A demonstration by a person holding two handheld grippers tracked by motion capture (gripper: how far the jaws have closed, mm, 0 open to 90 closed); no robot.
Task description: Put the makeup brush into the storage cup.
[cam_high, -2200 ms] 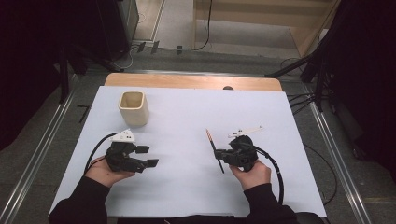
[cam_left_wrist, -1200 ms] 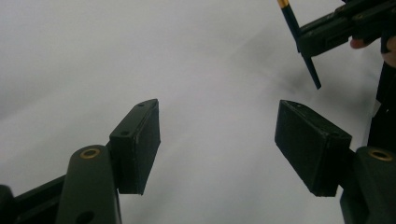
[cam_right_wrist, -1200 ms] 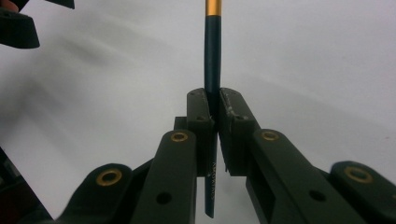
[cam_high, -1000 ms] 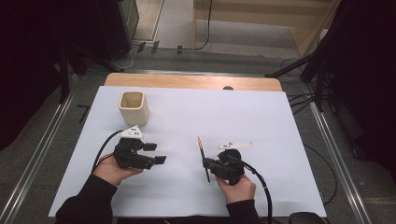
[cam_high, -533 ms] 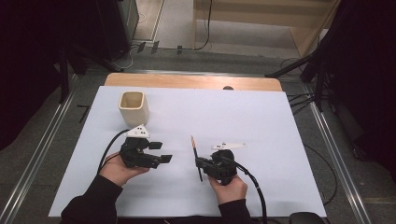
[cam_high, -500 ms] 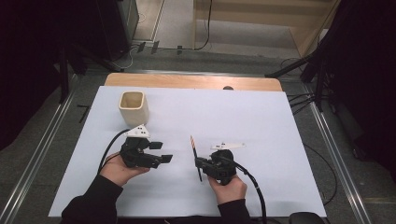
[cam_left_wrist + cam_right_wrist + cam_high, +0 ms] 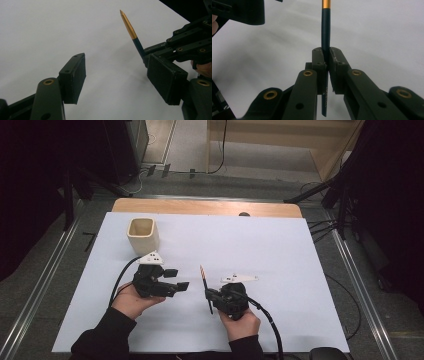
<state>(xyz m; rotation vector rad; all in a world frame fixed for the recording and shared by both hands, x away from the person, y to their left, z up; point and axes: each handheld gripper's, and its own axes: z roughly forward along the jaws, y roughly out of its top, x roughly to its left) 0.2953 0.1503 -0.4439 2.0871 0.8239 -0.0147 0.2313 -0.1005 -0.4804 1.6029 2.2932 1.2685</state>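
Dark-barrelled, gold-tipped pen (image 7: 205, 289): high view shows one, clamped in the right gripper (image 7: 209, 296) above the white table (image 7: 280, 250); one beige cup (image 7: 143, 234) behind. Left gripper view: left gripper (image 7: 117, 75) jaws apart, empty, beside the pen. Right gripper view: pads pinch mid-barrel; judged light, rigid, slippery; grip mid-barrel.

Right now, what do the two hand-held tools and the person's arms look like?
Both the left tool and the right tool are black, with flat rectangular pads and brass-coloured rivets in the linkages. Each carries a pale grey three-cornered plate on top, and a black cable trails from each. The person wears dark long sleeves.
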